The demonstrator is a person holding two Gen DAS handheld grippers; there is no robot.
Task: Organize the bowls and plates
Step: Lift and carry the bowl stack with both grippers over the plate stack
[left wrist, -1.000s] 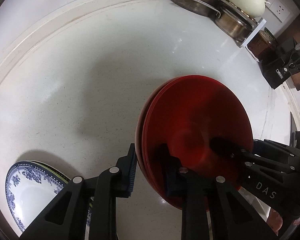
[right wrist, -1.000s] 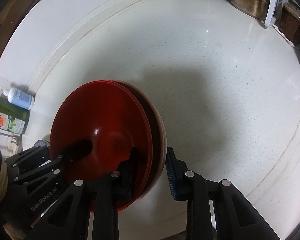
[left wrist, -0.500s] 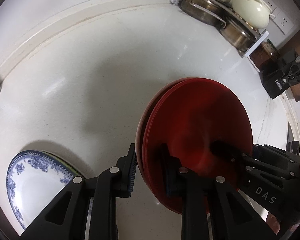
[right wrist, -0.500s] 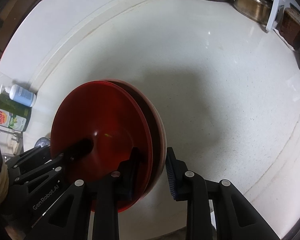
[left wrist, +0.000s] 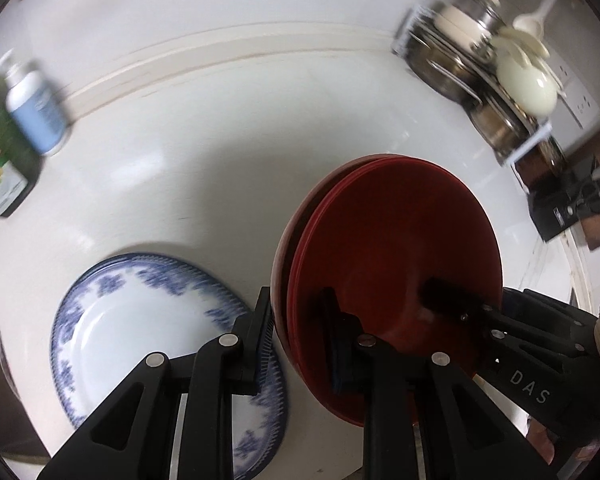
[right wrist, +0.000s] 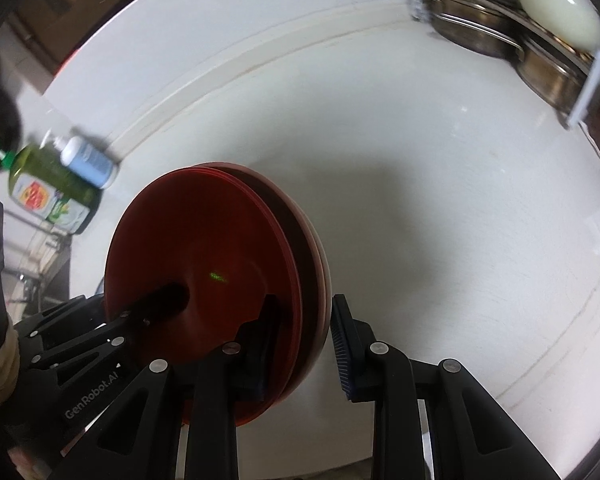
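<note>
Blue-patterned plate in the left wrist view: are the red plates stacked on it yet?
No. The blue-patterned plate lies bare on the counter, while the red plates are held beside it by both grippers.

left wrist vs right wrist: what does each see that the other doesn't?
Left wrist only: the blue-patterned plate on the counter, and a black knife block at far right.
Right wrist only: nothing distinct.
Both: the red plates, gripped at opposite rims by the left tool and right tool, the bottles, the pot rack.
</note>
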